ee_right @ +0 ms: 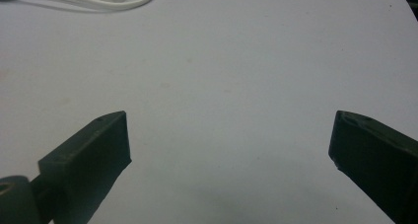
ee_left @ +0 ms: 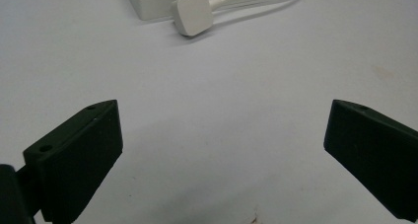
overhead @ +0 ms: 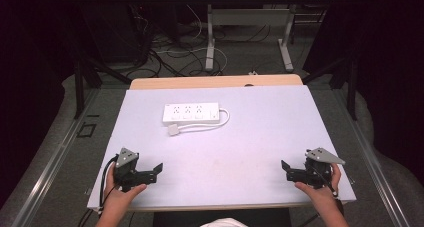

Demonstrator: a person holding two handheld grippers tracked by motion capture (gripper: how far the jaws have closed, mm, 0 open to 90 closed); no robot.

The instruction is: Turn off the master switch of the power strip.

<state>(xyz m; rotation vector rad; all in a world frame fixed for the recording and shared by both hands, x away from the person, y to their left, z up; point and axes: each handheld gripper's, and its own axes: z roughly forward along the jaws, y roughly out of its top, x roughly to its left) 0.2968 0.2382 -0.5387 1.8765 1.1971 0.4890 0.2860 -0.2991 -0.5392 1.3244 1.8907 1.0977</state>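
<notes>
Both tongs, left (overhead: 150, 171) and right (overhead: 291, 171), rest wide open and empty at the surface's (overhead: 250, 152) near corners, well apart from the power strip (overhead: 191, 113), likely awaiting a reach.

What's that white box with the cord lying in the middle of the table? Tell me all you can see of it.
It is a white power strip, seemingly plastic, a flat oblong block with three groups of sockets along its top. It lies flat toward the far middle of the pale table. Its white cord leaves the right end, loops back along the near side and ends in a white plug lying on the table by the strip's near left corner. Nothing but the table touches it.
</notes>
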